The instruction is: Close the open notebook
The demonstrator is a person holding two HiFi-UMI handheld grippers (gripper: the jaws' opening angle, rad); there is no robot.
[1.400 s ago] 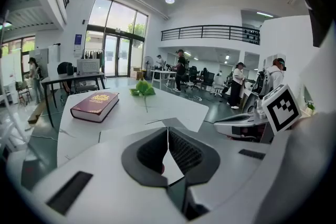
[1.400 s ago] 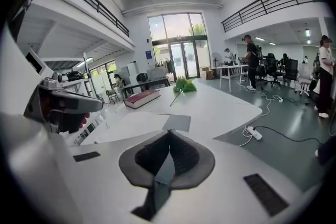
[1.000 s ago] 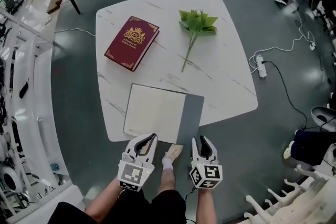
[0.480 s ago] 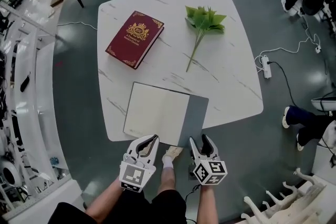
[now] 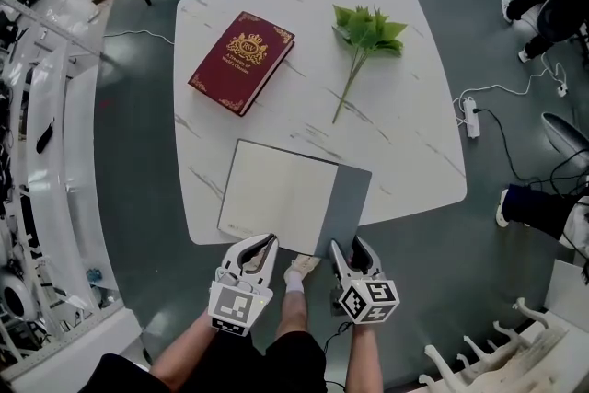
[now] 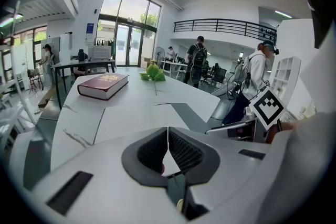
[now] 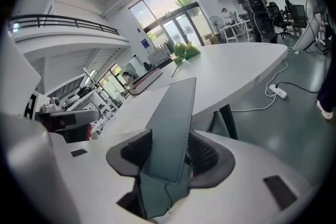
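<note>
Since the earlier frame the right gripper [image 5: 354, 246] has been sinking toward the near edge of the table [image 5: 405, 133], its jaws having just swung wide and eased back slightly. The right gripper view is showing what the head view is hiding: the notebook's grey cover [image 7: 170, 118] is standing between those spread jaws, not pinched. The left gripper [image 5: 262, 241] is holding its jaws together on nothing. One notebook [image 5: 276, 189] is lying open at lower centre, one red book [image 5: 241, 62] at upper left and one leafy sprig [image 5: 368, 32] at upper right, with two grippers below.
</note>
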